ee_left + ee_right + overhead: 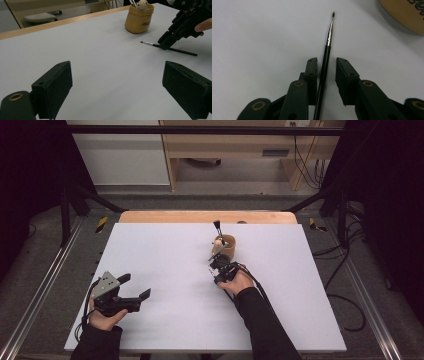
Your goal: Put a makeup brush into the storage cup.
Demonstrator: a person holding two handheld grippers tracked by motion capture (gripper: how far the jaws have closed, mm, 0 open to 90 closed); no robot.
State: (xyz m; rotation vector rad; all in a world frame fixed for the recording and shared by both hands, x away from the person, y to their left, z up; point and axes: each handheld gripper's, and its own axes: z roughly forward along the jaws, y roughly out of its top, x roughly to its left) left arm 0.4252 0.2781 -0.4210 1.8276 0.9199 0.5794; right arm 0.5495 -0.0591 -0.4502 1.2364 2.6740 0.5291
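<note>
Right claw (325, 75) angled down (astride brush (327, 52)).

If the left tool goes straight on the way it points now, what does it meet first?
Probably nothing soon. The left tool stands open over the bare white table. The yellow pot, the thin brush and the right tool lie further on and off to the right, though depth is hard to judge.

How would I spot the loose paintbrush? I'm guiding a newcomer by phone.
On the white table, find the tan holder cup near the far edge. Just on the person's side of it lies a thin black paintbrush, flat between the right gripper's jaws, unlike the brushes standing inside the cup.
</note>
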